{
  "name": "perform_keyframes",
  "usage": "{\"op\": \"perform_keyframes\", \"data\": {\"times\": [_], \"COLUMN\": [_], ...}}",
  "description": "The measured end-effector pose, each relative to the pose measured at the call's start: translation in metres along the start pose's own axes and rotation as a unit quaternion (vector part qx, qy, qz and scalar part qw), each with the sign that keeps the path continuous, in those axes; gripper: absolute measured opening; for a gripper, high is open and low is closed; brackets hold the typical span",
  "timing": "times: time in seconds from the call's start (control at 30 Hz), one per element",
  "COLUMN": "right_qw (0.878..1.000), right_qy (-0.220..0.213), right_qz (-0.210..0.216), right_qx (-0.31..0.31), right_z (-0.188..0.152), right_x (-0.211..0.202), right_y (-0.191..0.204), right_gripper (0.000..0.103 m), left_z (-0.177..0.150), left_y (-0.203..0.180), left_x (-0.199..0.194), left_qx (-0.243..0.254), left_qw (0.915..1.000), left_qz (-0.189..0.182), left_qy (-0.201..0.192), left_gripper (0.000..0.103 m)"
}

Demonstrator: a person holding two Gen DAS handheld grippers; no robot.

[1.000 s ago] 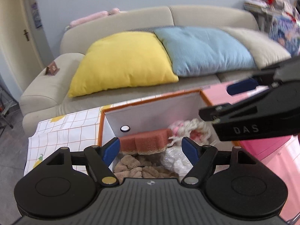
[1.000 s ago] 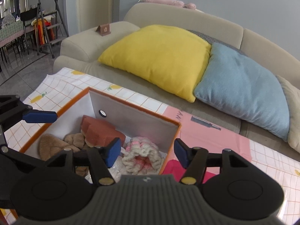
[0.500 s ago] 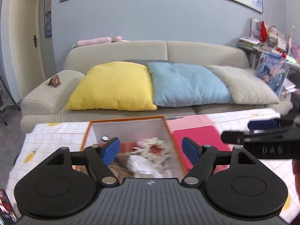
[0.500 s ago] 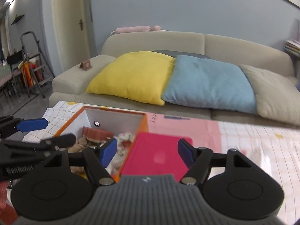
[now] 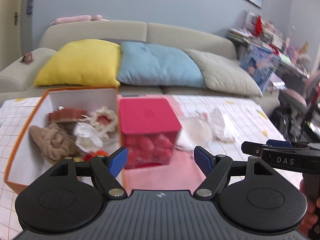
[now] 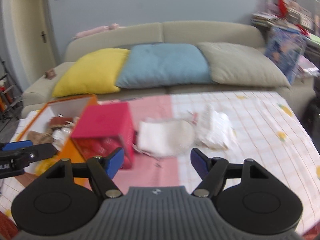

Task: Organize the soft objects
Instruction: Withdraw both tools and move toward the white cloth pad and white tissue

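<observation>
L wrist view: my left gripper [image 5: 161, 159] is wide, empty. Orange-rimmed box [image 5: 26, 118] already has a knit brown piece [image 5: 53, 141] & fluffy bits.

R wrist view: right gripper [image 6: 157, 160] gapes, empty; white soft items [image 6: 186, 135], crumpled, flat on the checked cloth [image 6: 260, 124], look left to do, beside the red tub [image 6: 104, 120].

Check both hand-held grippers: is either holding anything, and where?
Nothing is held: the left hand-held gripper and right hand-held gripper are both open and empty.
</observation>
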State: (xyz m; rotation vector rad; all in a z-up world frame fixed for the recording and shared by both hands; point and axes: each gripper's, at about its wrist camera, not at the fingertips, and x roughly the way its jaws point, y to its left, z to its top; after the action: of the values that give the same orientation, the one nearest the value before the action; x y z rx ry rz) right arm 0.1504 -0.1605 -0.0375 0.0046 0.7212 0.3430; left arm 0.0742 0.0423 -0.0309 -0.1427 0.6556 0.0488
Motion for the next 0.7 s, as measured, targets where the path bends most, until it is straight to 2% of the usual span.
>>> {"op": "perform_keyframes", "data": {"times": [0.3, 0.47, 0.7], "right_qw": [0.998, 0.997, 0.997], "right_qy": [0.013, 0.005, 0.006], "right_qz": [-0.044, -0.058, -0.062], "right_qx": [0.051, 0.042, 0.044], "right_z": [-0.020, -0.023, -0.021], "right_x": [0.004, 0.010, 0.028], "right_y": [-0.041, -0.049, -0.066], "right_gripper": [0.073, 0.073, 0.072], "left_z": [-0.001, 0.005, 0.018], "left_y": [-0.027, -0.042, -0.079], "left_x": [0.012, 0.029, 0.073], "left_qx": [0.015, 0.028, 0.106], "left_qw": [0.9991, 0.9982, 0.9915], "left_qz": [-0.037, -0.048, -0.056], "left_qy": [0.012, 0.024, 0.051], "left_gripper": [0.084, 0.082, 0.080]}}
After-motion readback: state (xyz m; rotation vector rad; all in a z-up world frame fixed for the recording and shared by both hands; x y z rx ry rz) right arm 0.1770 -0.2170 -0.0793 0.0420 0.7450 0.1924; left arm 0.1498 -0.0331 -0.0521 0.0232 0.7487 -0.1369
